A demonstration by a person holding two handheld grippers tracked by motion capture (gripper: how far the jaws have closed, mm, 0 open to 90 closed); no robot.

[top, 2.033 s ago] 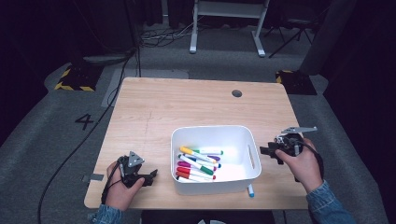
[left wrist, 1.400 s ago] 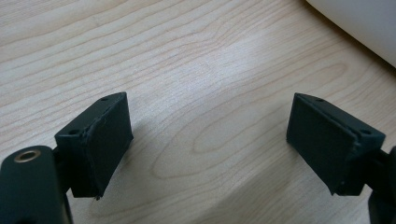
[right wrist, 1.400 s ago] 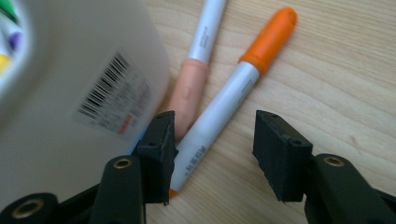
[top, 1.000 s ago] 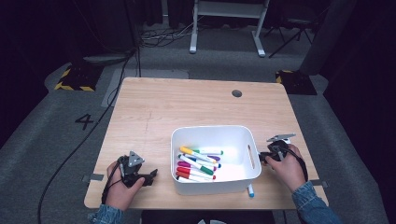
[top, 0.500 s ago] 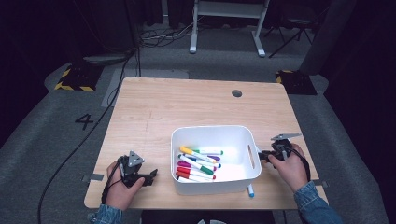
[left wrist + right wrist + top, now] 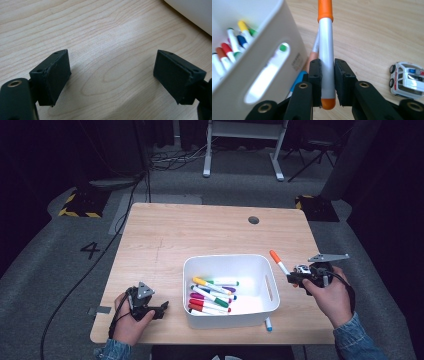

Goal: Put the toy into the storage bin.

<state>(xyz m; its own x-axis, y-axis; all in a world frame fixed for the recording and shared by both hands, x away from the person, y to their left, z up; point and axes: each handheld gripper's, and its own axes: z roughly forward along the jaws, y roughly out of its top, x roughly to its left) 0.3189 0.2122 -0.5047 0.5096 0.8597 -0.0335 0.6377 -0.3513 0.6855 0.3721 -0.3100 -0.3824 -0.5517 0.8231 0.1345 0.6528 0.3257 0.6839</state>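
My right gripper (image 6: 296,279) (image 6: 327,65) hangs above the table just right of the white bin (image 6: 272,292) and is shut on an orange-capped marker (image 6: 278,261) (image 6: 326,47). The marker's silver barrel sits between both pads, with its orange cap pointing up and away toward the bin's far right corner. Several coloured markers (image 6: 212,292) lie inside the bin (image 6: 265,53). My left gripper (image 6: 160,309) (image 6: 112,72) rests at the table's front left, open, with bare wood between its pads.
A blue-capped marker (image 6: 268,323) (image 6: 297,81) lies on the table by the bin's front right corner. A small white toy car (image 6: 408,78) stands on the wood right of my right gripper. A round cable hole (image 6: 253,220) is at the back.
My right gripper has risen from the tabletop beside the bin, carrying the orange-capped marker up with it. The left gripper has stayed put.
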